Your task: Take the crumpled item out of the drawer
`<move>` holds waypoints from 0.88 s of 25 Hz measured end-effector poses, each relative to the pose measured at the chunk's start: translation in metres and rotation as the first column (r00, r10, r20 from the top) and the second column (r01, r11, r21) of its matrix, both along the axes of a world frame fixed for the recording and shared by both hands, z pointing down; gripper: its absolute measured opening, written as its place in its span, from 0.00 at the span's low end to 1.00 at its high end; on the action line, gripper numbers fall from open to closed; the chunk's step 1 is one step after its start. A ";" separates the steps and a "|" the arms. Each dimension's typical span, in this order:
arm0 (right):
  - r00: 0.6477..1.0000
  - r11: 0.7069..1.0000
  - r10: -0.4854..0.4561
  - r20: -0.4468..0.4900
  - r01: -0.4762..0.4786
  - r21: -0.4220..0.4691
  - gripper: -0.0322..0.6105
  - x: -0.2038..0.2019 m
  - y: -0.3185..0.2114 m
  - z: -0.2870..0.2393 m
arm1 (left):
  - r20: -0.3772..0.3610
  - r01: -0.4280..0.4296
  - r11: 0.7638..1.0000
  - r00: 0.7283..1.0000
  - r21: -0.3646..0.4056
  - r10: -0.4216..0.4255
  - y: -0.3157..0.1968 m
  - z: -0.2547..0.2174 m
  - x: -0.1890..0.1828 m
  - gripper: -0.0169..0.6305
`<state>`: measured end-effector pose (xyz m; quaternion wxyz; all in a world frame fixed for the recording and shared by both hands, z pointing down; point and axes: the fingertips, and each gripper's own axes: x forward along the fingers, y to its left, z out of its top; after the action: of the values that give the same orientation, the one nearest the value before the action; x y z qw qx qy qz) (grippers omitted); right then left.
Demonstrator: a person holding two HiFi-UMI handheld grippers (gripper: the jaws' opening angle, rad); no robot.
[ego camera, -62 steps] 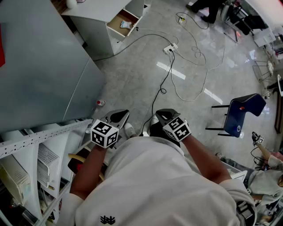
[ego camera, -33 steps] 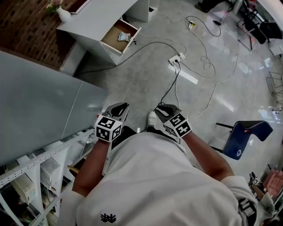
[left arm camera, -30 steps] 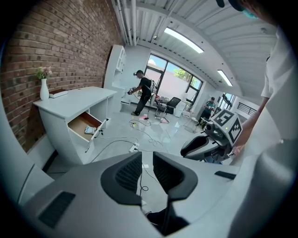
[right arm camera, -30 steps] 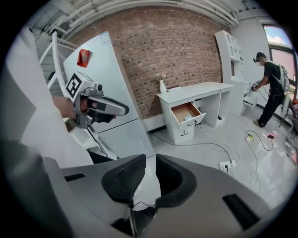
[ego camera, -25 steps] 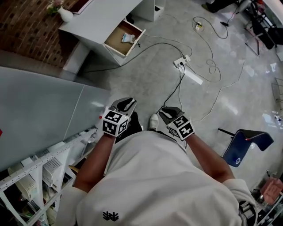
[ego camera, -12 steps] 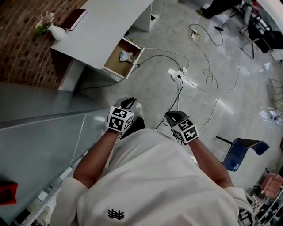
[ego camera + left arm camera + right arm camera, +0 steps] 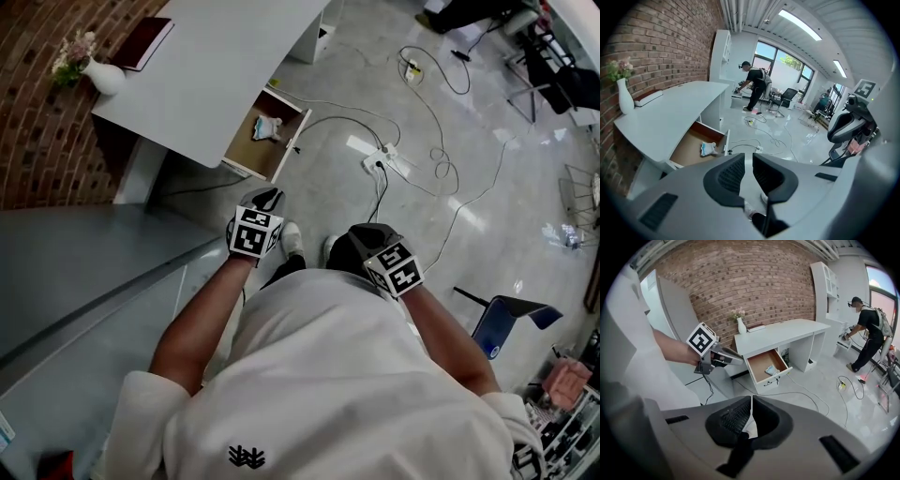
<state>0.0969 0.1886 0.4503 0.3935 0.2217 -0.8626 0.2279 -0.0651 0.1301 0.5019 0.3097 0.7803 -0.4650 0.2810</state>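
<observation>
Crumpled item (image 7: 265,127) lies in the open drawer (image 7: 246,150), toward its front end, well ahead of both my claws and touched by neither. Nearest me, I hold my left gripper (image 7: 265,195) level in front of my body, its jaws only a narrow slit apart with nothing between them (just bare floor showing through the gap). My right gripper (image 7: 351,234) is beside it, jaws closed tip to tip and empty. Past them on the grey floor a white power strip (image 7: 386,161) sits among loose cables (image 7: 441,75), one of which runs up to the drawer front. The drawer is pulled out from under a white desk (image 7: 216,66), which carries a white vase (image 7: 103,77) with flowers and a dark red book (image 7: 141,42) against the brick wall (image 7: 37,141). Far across the room a person (image 7: 752,89) stands at a counter by the windows.
</observation>
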 end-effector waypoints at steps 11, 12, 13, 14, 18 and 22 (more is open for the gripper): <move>0.993 0.993 -0.111 0.028 0.112 -0.044 0.11 -0.009 -0.133 0.035 | 0.096 0.106 0.986 0.991 -0.129 -0.094 -0.115 0.083 -0.022 0.16; 0.992 0.991 -0.121 0.031 0.122 -0.049 0.11 -0.006 -0.150 0.039 | 0.122 0.119 0.982 0.987 -0.147 -0.101 -0.128 0.094 -0.024 0.16; 0.991 0.989 -0.133 0.033 0.134 -0.056 0.11 -0.003 -0.167 0.043 | 0.149 0.133 0.978 0.983 -0.164 -0.108 -0.142 0.105 -0.026 0.16; 0.989 0.987 -0.144 0.034 0.146 -0.065 0.11 0.000 -0.184 0.048 | 0.173 0.149 0.973 0.978 -0.177 -0.118 -0.156 0.116 -0.029 0.16; 0.987 0.980 -0.156 0.035 0.159 -0.119 0.11 0.018 -0.250 0.070 | 0.254 0.210 0.951 0.955 -0.227 -0.151 -0.207 0.167 -0.042 0.17; 0.987 0.970 -0.159 0.006 0.158 -0.183 0.11 0.040 -0.295 0.103 | 0.313 0.241 0.932 0.938 -0.269 -0.152 -0.252 0.220 -0.055 0.18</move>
<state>0.1370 -0.1069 0.5531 0.4328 0.1160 -0.8512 0.2732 -0.1201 -0.1214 0.7217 0.3821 0.6233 -0.5327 0.4263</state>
